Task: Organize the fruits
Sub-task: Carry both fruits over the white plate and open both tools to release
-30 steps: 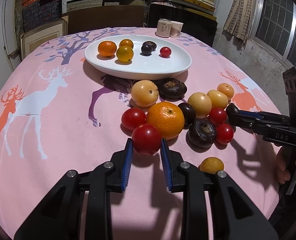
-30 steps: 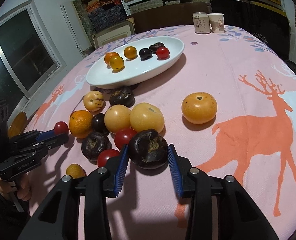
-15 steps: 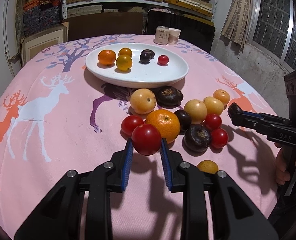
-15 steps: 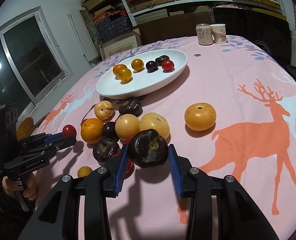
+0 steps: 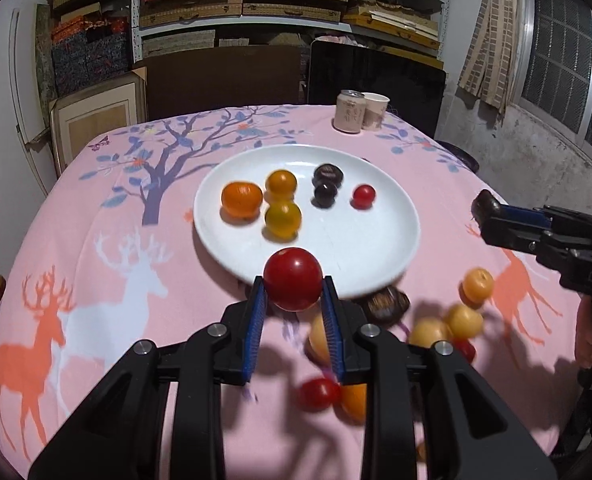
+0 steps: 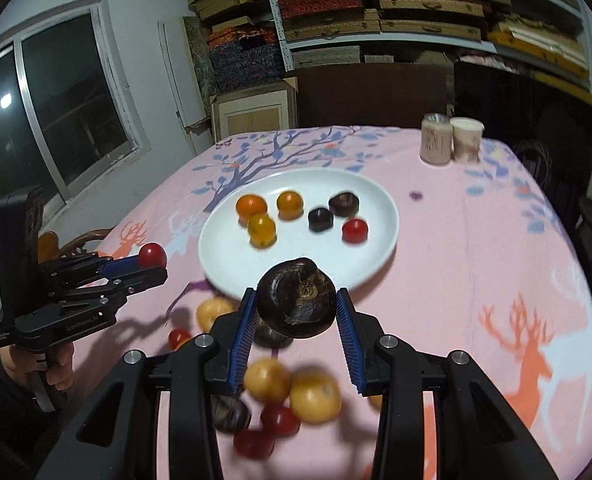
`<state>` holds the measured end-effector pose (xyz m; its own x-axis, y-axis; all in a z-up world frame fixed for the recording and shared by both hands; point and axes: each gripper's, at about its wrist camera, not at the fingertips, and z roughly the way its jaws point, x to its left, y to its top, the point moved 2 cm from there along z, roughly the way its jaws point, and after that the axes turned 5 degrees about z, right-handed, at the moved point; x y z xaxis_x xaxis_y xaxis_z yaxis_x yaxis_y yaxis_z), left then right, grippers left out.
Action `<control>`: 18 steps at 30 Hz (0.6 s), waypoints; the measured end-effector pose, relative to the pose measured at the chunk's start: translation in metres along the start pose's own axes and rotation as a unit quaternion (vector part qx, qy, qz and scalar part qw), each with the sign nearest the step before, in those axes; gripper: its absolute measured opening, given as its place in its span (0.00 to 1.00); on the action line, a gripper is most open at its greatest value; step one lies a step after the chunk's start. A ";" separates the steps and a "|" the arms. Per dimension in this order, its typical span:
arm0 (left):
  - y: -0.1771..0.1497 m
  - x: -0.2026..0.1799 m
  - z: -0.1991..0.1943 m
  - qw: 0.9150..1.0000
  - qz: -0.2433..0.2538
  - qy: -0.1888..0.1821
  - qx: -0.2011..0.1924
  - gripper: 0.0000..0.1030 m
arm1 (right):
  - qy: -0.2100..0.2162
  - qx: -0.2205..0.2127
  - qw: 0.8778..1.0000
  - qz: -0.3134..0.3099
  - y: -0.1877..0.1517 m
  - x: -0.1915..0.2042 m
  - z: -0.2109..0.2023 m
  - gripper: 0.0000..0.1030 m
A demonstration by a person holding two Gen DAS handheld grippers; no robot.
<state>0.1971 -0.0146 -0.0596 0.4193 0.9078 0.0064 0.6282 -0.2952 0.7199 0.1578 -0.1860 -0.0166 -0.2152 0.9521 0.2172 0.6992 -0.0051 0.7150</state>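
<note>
My left gripper (image 5: 292, 286) is shut on a red tomato (image 5: 293, 278), lifted above the table just short of the white plate's (image 5: 380, 248) near rim. The same gripper (image 6: 152, 262) and tomato (image 6: 152, 254) show at the left of the right wrist view. My right gripper (image 6: 295, 308) is shut on a dark wrinkled fruit (image 6: 296, 303), held up before the plate (image 6: 224, 256). On the plate lie several small fruits: orange ones (image 5: 241, 199), dark ones (image 5: 327, 176) and a red one (image 5: 363, 196). Loose fruits (image 6: 315, 397) remain on the pink cloth below both grippers, blurred.
A can (image 5: 349, 112) and a paper cup (image 5: 375, 111) stand at the table's far edge. Shelves of boxes and a dark chair back (image 5: 376, 76) lie beyond. A hand (image 6: 56, 364) holds the left gripper's handle. Windows flank the room.
Both grippers rose off the table with their fruit and moved forward toward the plate. The loose fruit pile now lies lower in both views, beneath the fingers.
</note>
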 end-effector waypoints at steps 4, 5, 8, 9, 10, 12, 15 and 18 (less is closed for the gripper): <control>0.024 0.011 0.043 1.000 0.008 0.016 0.020 0.26 | -0.020 0.026 0.999 -0.023 0.024 0.010 0.049 0.39; 0.027 0.014 0.057 0.999 0.009 0.021 0.030 0.26 | -0.024 0.032 0.999 -0.026 0.026 0.011 0.061 0.39; 0.029 0.024 0.089 0.998 0.002 0.031 0.059 0.26 | -0.020 0.051 0.998 -0.019 0.032 0.011 0.099 0.39; 0.028 0.027 0.098 0.997 -0.005 0.032 0.069 0.26 | -0.016 0.059 0.998 -0.016 0.034 0.012 0.111 0.39; 0.028 0.030 0.104 0.997 -0.009 0.031 0.075 0.26 | -0.016 0.066 0.998 -0.016 0.034 0.012 0.121 0.39; 0.029 0.032 0.113 0.996 -0.010 0.027 0.080 0.26 | -0.016 0.079 0.997 -0.020 0.034 0.014 0.138 0.39; 0.030 0.032 0.119 0.996 0.005 0.046 0.079 0.26 | -0.017 0.100 0.995 -0.016 0.033 0.012 0.157 0.39; 0.033 0.036 0.123 0.996 0.004 0.051 0.075 0.28 | -0.013 0.115 0.993 0.001 0.036 0.009 0.165 0.39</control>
<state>0.3136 -0.0287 -0.1207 0.3603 0.9287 0.0877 0.7197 -0.3365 0.6072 0.2938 -0.1267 -0.0983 -0.1982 0.9597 0.1994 0.8377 0.0603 0.5428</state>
